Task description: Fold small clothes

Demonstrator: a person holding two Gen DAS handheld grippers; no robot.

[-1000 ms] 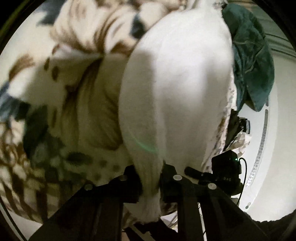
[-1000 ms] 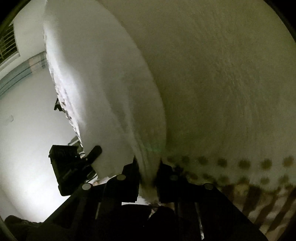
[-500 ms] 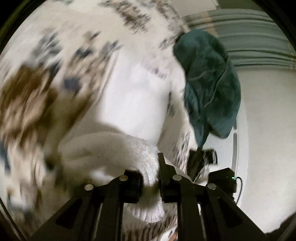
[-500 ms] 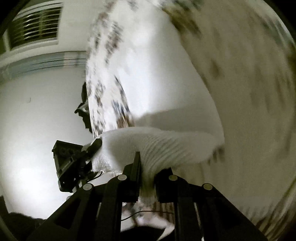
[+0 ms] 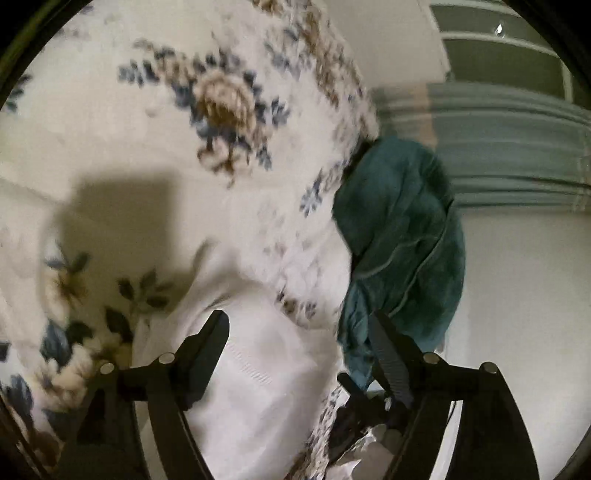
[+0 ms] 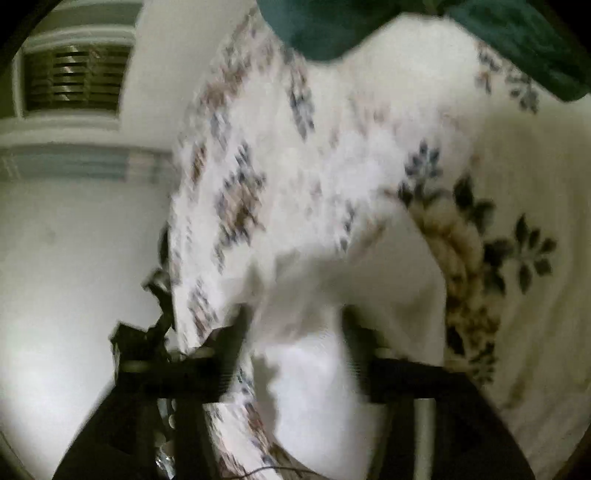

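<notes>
A white knit garment lies on a floral blanket, right under both grippers. My left gripper is open, its fingers spread wide over the garment's ribbed edge. In the right wrist view the white garment lies between the spread fingers of my right gripper, which is open; this view is blurred. A teal garment lies at the blanket's edge, to the right of my left gripper, and shows at the top of the right wrist view.
The floral blanket covers the work surface and drops off at its edge. A white wall and a striped curtain lie beyond. A vent sits high on the wall. Dark equipment stands beside the surface.
Both grippers were shut on the white garment and holding it up. They lowered it onto the blanket and have now opened and let go of it.
</notes>
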